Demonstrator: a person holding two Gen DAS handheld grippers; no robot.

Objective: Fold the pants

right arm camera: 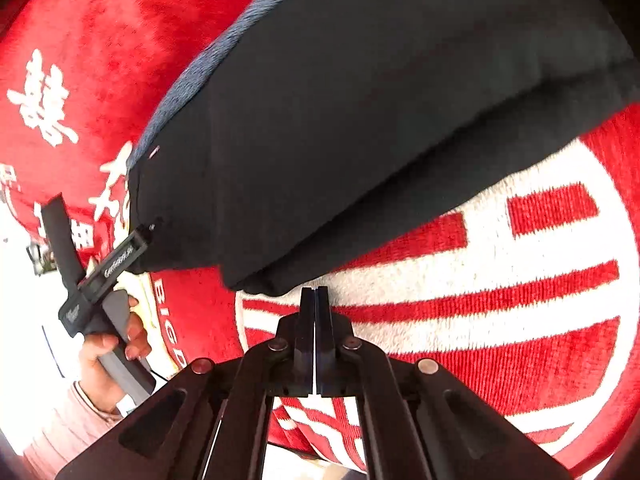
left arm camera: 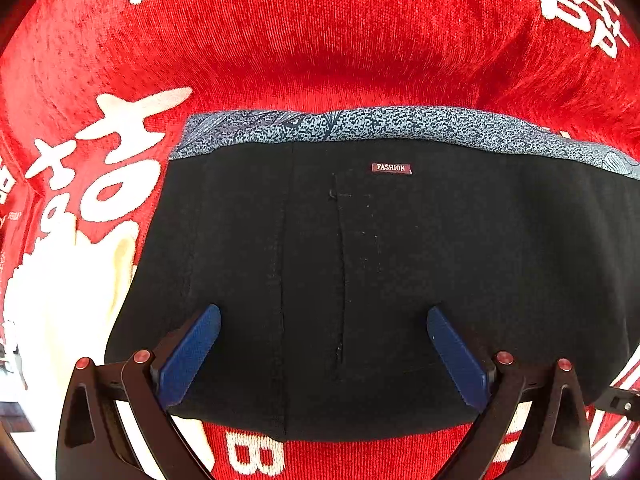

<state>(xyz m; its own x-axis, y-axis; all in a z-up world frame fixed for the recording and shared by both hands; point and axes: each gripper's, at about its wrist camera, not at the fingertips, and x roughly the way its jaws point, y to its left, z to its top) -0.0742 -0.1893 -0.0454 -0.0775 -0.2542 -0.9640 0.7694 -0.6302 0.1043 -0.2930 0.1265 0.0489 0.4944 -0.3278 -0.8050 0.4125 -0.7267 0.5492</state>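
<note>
The black pants [left arm camera: 360, 264] lie folded on a red cloth, with a small "FASHION" label [left arm camera: 391, 167] and a blue patterned lining strip [left arm camera: 360, 124] along the far edge. My left gripper [left arm camera: 324, 320] is open, its blue fingers [left arm camera: 192, 352] spread above the pants' near part. In the right wrist view the pants [right arm camera: 360, 120] form a thick folded bundle. My right gripper [right arm camera: 315, 292] is shut and empty, its tips just in front of the bundle's near corner. The left gripper [right arm camera: 150, 228] shows at the bundle's left end, held by a hand [right arm camera: 116, 348].
The red plush cloth [left arm camera: 320, 40] with white characters covers the surface under the pants. A large white-and-red emblem [right arm camera: 520, 280] lies on the cloth right of my right gripper. White floor or background shows at the far left edge [left arm camera: 60, 320].
</note>
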